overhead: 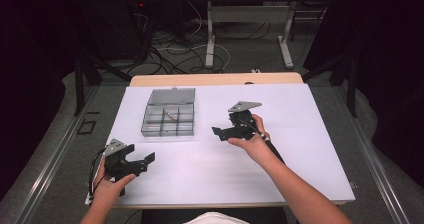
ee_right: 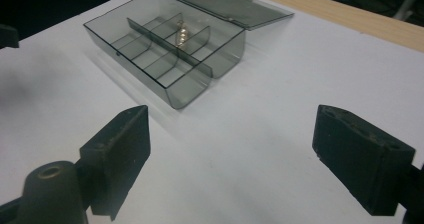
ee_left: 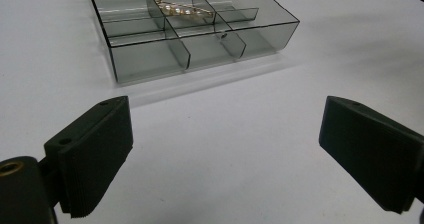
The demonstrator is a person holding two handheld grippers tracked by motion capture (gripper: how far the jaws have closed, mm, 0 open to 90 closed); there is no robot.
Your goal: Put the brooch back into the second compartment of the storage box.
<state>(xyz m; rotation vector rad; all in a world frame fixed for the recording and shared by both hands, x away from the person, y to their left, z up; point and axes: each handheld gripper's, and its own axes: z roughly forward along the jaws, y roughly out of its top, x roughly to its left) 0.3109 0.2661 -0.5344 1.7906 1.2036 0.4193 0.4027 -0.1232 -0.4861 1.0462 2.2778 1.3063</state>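
A clear grey box (overhead: 168, 119) with its lid (overhead: 172, 95) swung open sits on the white table (overhead: 280, 174), left of centre in the high view. Dividers split it into small compartments, and a gold clip set with pearls (overhead: 171, 115) lies in one of the middle ones, toward the hinge side.

The left gripper (overhead: 136, 162) is in the lower left of the high view, held just over the table's near edge, well apart from the box. Its fingers are spread wide with nothing between them. In the left gripper view they (ee_left: 95, 154) rise from the bottom corners, the box (ee_left: 200, 49) stands at top centre, and the clip (ee_left: 182, 9) shows near the top.

The right gripper (overhead: 223, 133) is at the middle of the high view, to the right of the box and near it but not touching — it points left toward it. Its fingers are spread too, bare table between them. In the right gripper view the fingers (ee_right: 122, 154) frame the box (ee_right: 170, 54) at upper left, the lid (ee_right: 225, 6) lies flat behind, and the clip (ee_right: 183, 35) glints in a middle compartment.
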